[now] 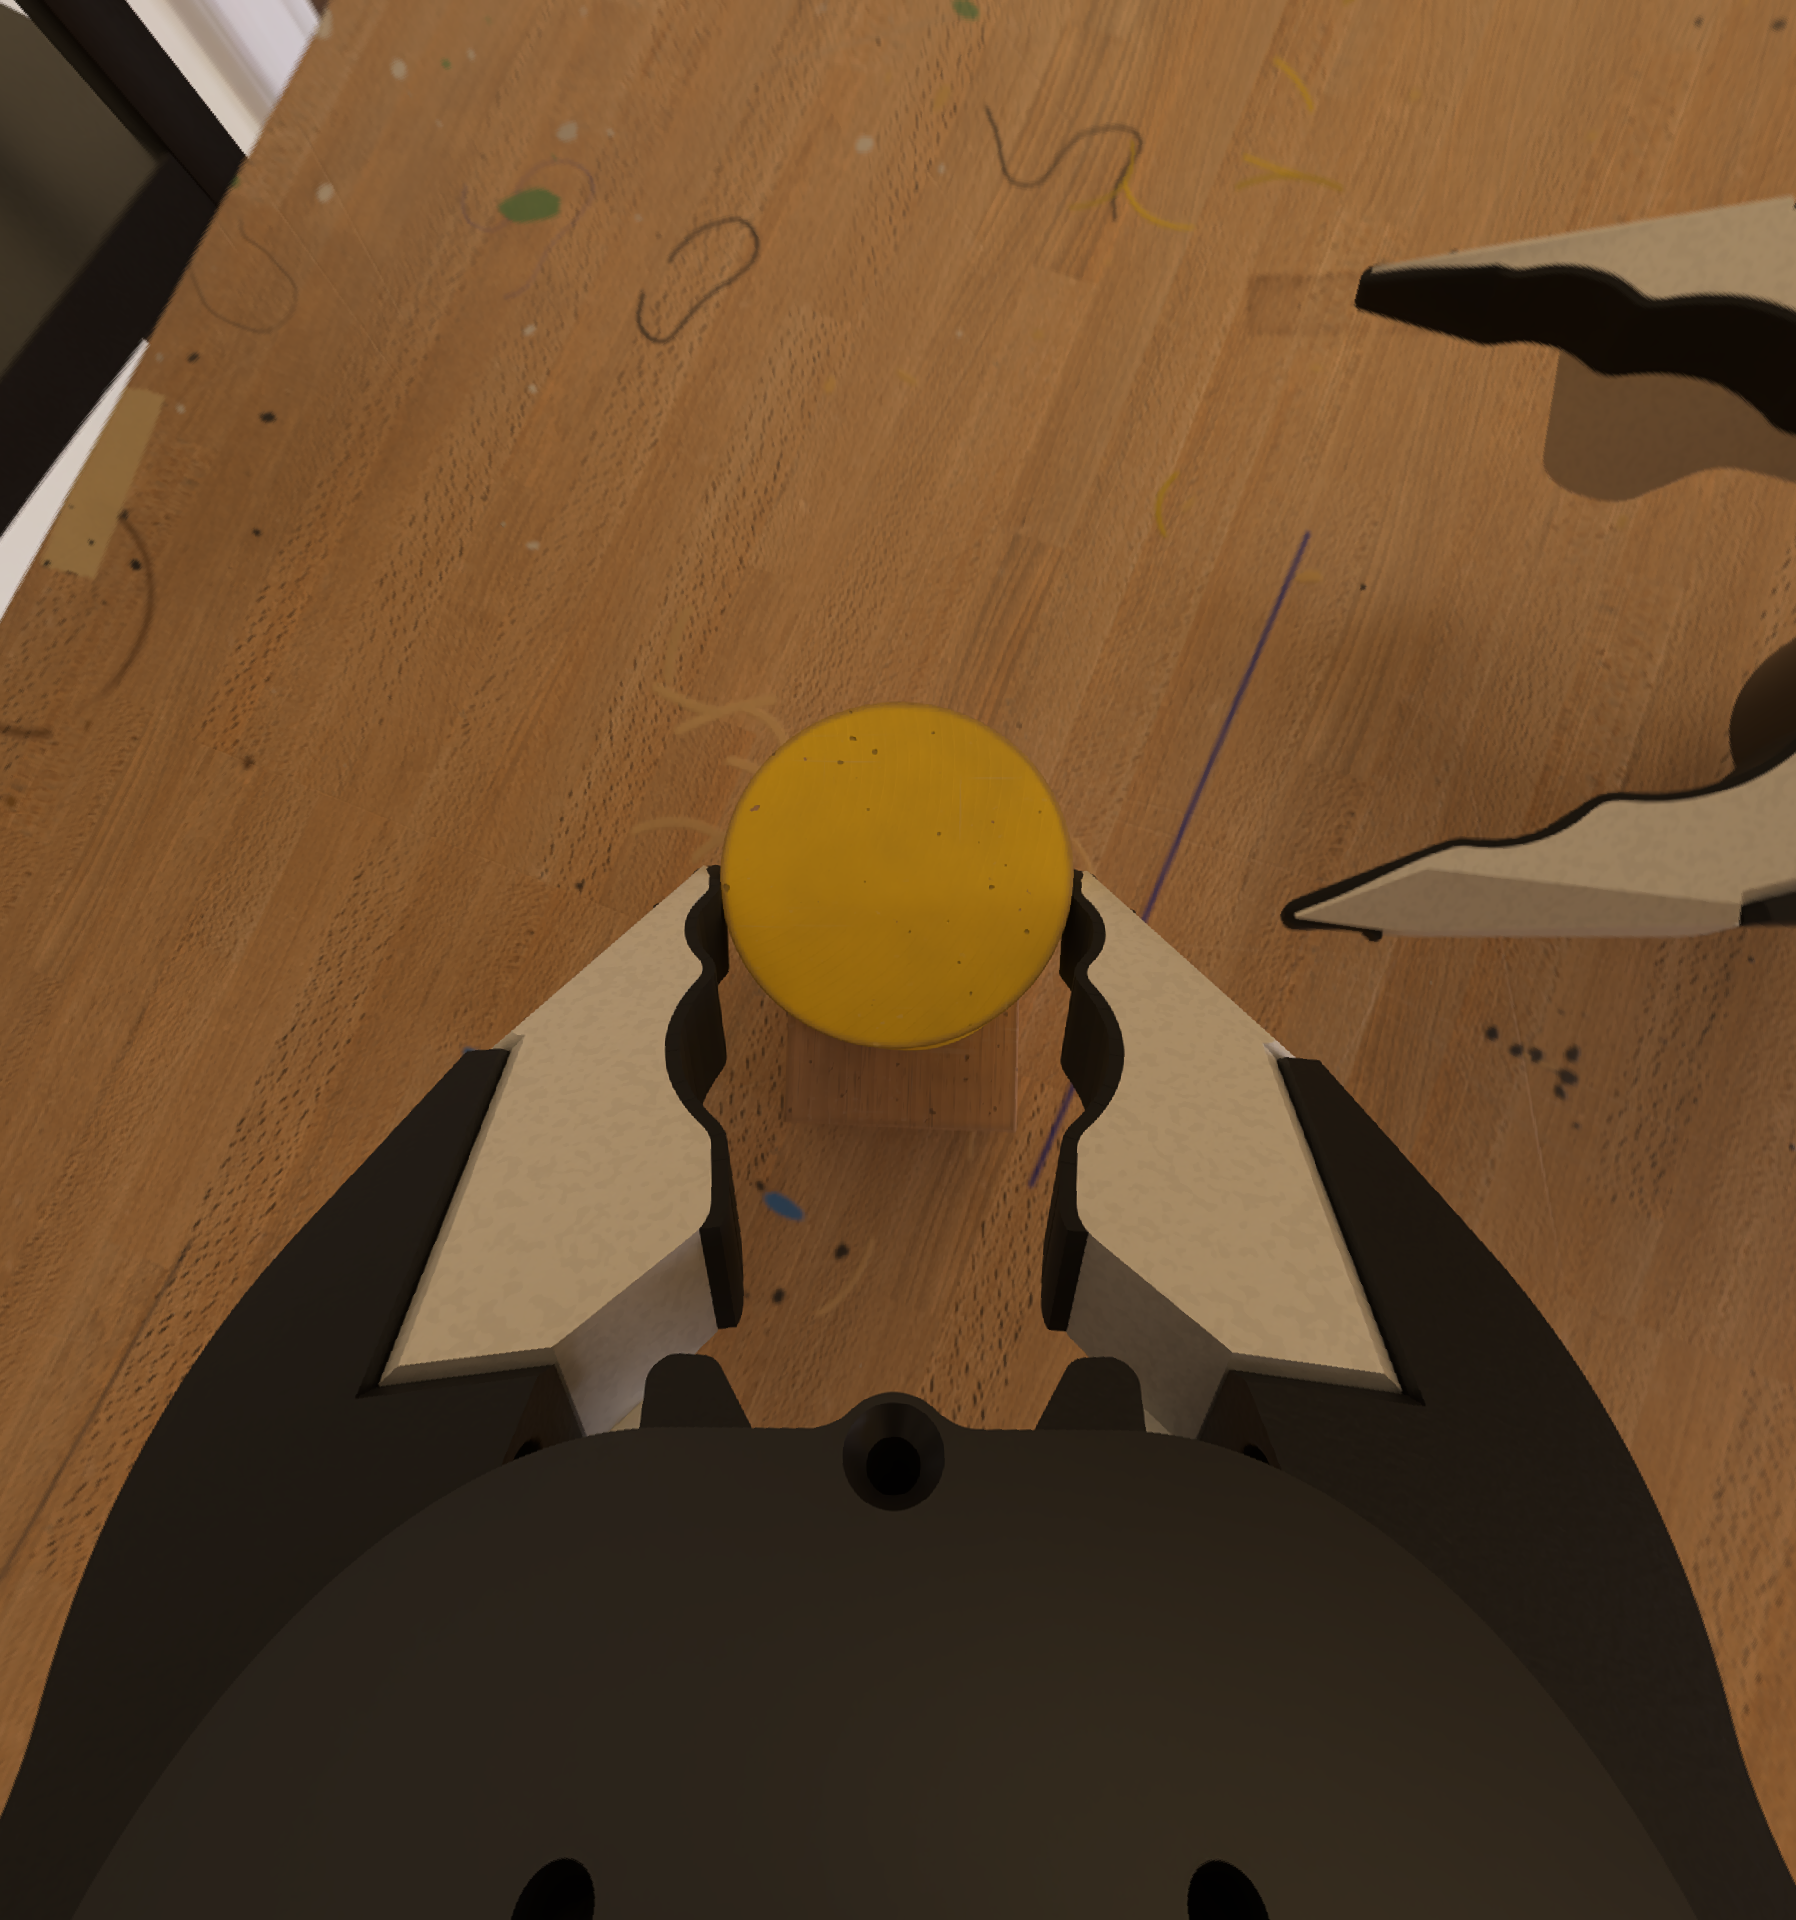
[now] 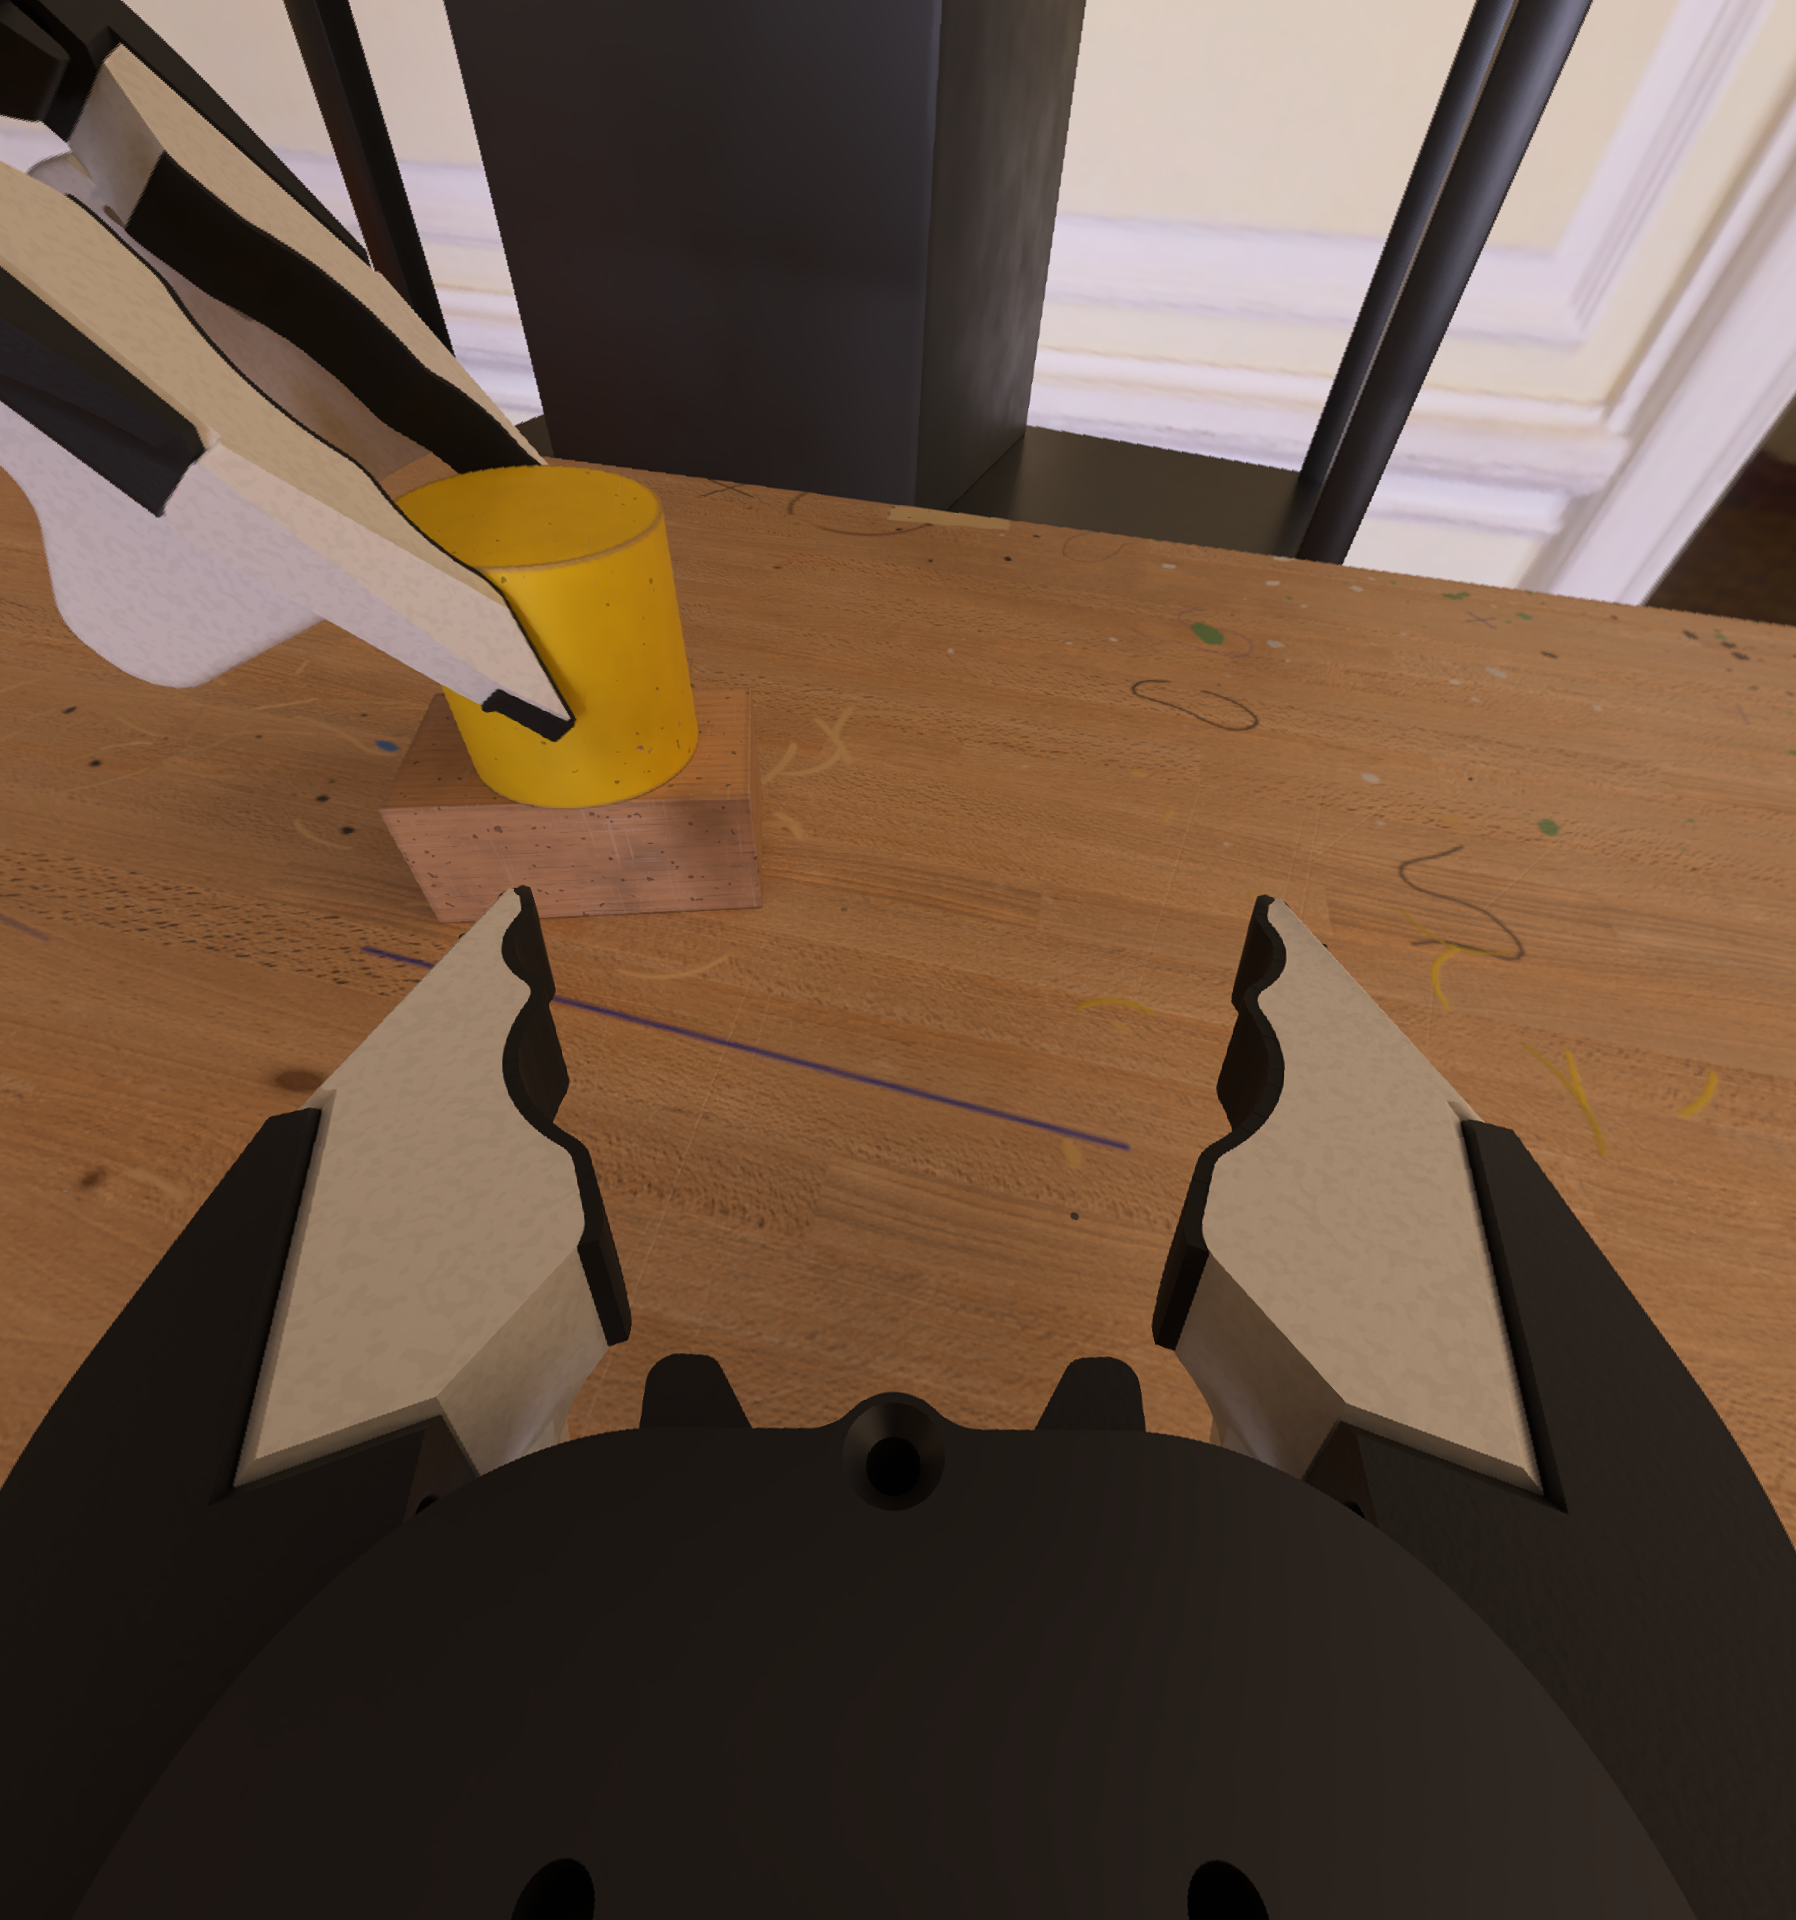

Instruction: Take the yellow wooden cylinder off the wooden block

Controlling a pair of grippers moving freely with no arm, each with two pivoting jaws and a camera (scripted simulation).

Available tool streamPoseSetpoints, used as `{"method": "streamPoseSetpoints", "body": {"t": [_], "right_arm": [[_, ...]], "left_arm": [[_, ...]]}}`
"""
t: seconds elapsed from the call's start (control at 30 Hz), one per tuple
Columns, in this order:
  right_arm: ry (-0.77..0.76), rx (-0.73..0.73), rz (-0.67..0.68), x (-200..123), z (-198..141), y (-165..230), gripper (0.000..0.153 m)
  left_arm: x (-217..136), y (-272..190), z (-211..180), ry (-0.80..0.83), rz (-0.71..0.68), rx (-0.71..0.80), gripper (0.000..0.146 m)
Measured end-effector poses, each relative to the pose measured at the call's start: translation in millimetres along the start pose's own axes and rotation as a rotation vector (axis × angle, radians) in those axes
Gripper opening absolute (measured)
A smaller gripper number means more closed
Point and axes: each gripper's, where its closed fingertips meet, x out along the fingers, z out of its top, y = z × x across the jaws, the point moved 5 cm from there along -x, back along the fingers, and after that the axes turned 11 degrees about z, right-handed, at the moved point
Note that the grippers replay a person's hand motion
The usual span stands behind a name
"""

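The yellow wooden cylinder [image 1: 894, 883] stands upright on the small wooden block [image 1: 899, 1086] on the table. My left gripper [image 1: 894, 878] comes down from above, and its black pads touch the cylinder's two sides, shut on it. In the right wrist view the cylinder [image 2: 603, 665] still rests on the block [image 2: 582, 852], with the left gripper's fingers [image 2: 354, 561] on either side of it. My right gripper [image 2: 894, 904] is open and empty, low over the table, just in front of the block. It also shows in the left wrist view [image 1: 1325, 603], to the right of the cylinder.
The wooden table [image 2: 1081, 1039] is marked with paint specks, scribbles and a blue line. Its far edge is close behind the block, with a dark post [image 2: 728, 208] and thin dark legs [image 2: 1393, 312] beyond. The table edge [image 1: 94, 499] runs along the left wrist view's upper left.
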Motion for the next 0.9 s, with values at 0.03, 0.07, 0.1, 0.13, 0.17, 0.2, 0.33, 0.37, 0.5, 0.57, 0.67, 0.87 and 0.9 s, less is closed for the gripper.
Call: {"method": "streamPoseSetpoints", "body": {"t": [0.03,0.07,0.1,0.13,0.17,0.2,0.33,0.37,0.5,0.57,0.67,0.87,0.9], "right_arm": [[-0.001,-0.009,-0.003,0.5,0.4,0.6,0.13],[0.001,-0.014,-0.005,0.9,0.8,0.8,0.13],[0.002,-0.011,-0.006,1.1,1.7,0.7,0.13],[0.0,-0.003,-0.006,1.1,3.1,0.0,0.13],[-0.003,0.002,-0.008,1.2,4.8,-0.8,0.13],[-0.004,0.0,-0.011,1.6,6.7,-1.7,0.13],[-0.018,-0.015,-0.027,3.9,14.9,-5.0,0.129],[-0.022,-0.013,-0.032,4.3,16.6,-6.0,0.129],[-0.031,-0.01,-0.036,5.7,23.1,-8.5,0.129],[-0.036,-0.021,-0.038,5.5,25.3,-9.6,0.129],[-0.033,-0.033,-0.038,6.2,26.3,-10.3,0.129],[-0.019,-0.053,-0.032,9.1,24.6,-10.6,0.129],[-0.017,-0.054,-0.032,9.6,23.6,-10.8,0.129]], "left_arm": [[0.6,-0.6,0.3,-0.015,0.006,-0.008,0.065],[1.2,-1.5,0.7,-0.031,0.016,-0.012,0.065],[1.7,-3.0,1.3,-0.047,0.029,-0.018,0.065],[2.2,-4.8,2.1,-0.06,0.045,-0.029,0.065],[2.8,-6.9,3.2,-0.072,0.061,-0.041,0.065],[3.3,-9.4,4.9,-0.087,0.077,-0.055,0.065],[0.6,-19.4,16.8,-0.178,0.157,-0.128,0.065],[-0.1,-21.2,19.2,-0.195,0.181,-0.144,0.065],[0.1,-19.1,22.1,-0.239,0.299,-0.195,0.065],[0.2,-11.2,19.1,-0.261,0.381,-0.277,0.065],[1.9,-0.7,10.9,-0.275,0.5,-0.423,0.065],[9.5,4.0,11.5,-0.305,0.678,-0.663,0.065],[13.0,1.1,15.3,-0.311,0.697,-0.675,0.065]]}}
